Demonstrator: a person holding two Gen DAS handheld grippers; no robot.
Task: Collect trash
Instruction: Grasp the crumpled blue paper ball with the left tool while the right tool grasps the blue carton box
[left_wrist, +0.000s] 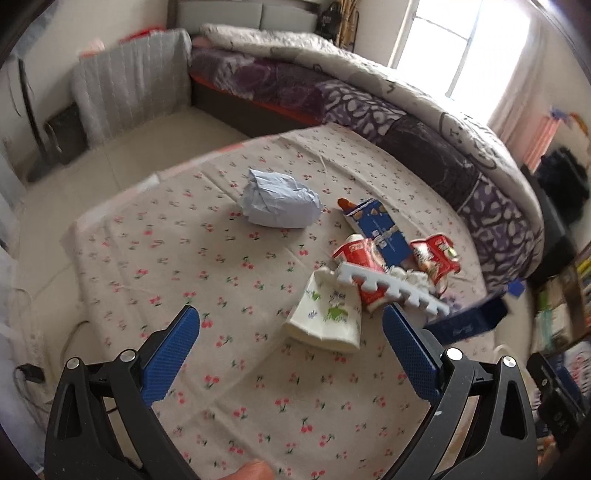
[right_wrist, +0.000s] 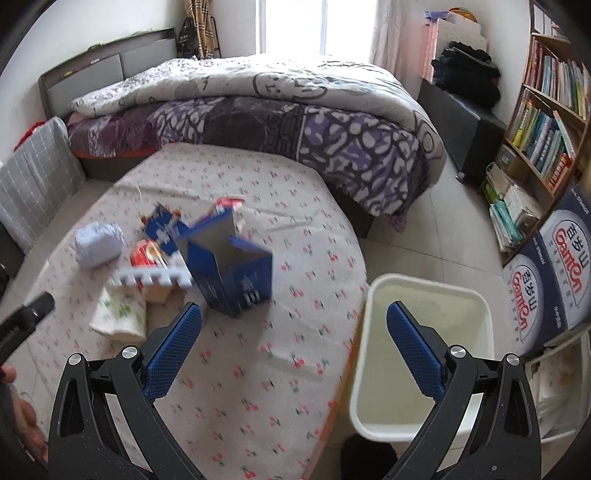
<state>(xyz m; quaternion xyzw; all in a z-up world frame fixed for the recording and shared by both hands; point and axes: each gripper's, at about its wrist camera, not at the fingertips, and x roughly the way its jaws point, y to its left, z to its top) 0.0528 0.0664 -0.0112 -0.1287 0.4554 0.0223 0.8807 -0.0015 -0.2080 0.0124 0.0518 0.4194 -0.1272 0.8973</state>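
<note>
1. The left tongs (left_wrist: 291, 332) stood wide apart and held nothing, hovering above the cherry-print tabletop (left_wrist: 229, 398).
2. The right tongs (right_wrist: 294, 328) were likewise wide apart and empty, above the tabletop's edge; the cream bin (right_wrist: 424, 373) stood on the floor below the right finger, against that edge.
3. Just ahead of the left tongs, between the fingertips, lay a white floral carton (left_wrist: 327, 317), flattened.
4. Beyond it, toward the right finger, a white toothed foam strip (left_wrist: 391, 290) lay across a red-and-white carton (left_wrist: 364, 264); a second red packet (left_wrist: 436, 258) sat just behind the strip.
5. A blue snack box (left_wrist: 380, 225) lay farther on, touching the red carton.
6. An open dark-blue box (right_wrist: 236, 269) stood just ahead of the right tongs' left finger, blurred in the right wrist view; whether it rested on the tabletop could not be told.
7. Farther ahead and left of the pile, well apart from it, sat a crumpled pale-blue wad (left_wrist: 279, 203).
8. Beyond the tabletop stood a bed (right_wrist: 258, 122) with a purple-patterned quilt, and a bookshelf (right_wrist: 546, 122) far right.
</note>
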